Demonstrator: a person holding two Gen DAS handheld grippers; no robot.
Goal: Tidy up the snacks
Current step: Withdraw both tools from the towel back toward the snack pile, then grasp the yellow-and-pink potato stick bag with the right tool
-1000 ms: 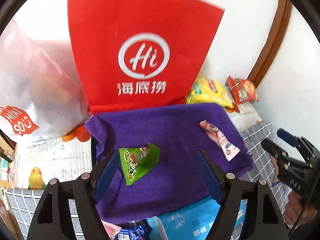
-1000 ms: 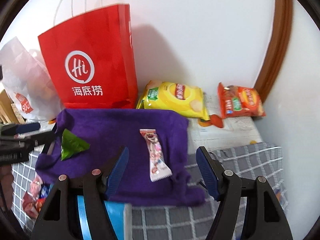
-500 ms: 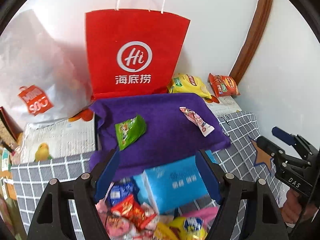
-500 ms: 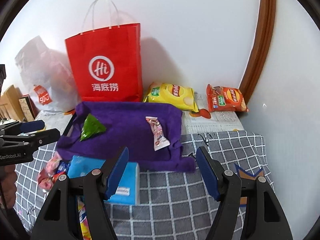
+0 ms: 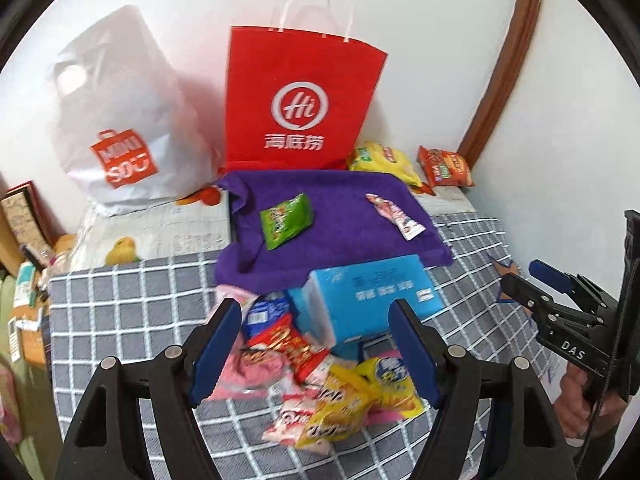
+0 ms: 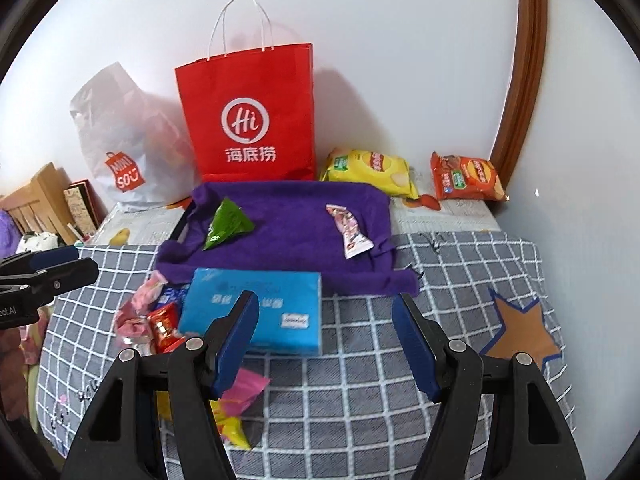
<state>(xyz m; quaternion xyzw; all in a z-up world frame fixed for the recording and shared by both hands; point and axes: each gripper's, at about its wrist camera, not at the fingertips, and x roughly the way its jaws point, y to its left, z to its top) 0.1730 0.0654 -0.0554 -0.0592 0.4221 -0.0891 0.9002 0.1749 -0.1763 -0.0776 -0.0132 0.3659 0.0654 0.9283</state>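
Snacks (image 5: 320, 376) sit in a loose pile on the checked cloth (image 6: 400, 360) right under the left gripper (image 5: 316, 352), whose jaws are spread wide with nothing between them. Right gripper (image 6: 326, 344) is just as wide and bare, hanging near the blue box (image 6: 256, 312). Further back a green packet (image 5: 286, 221) and a pink bar (image 5: 394, 216) lie well apart on the purple towel (image 5: 340, 240), with the red bag (image 6: 248, 116) behind by the wall.

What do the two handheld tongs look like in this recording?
Both tongs, left and right, have black angular arms with silver rivets and blue pads. The right one, seen from the side, bears white "DAS" lettering, a black cable, and a bare hand gripping it.
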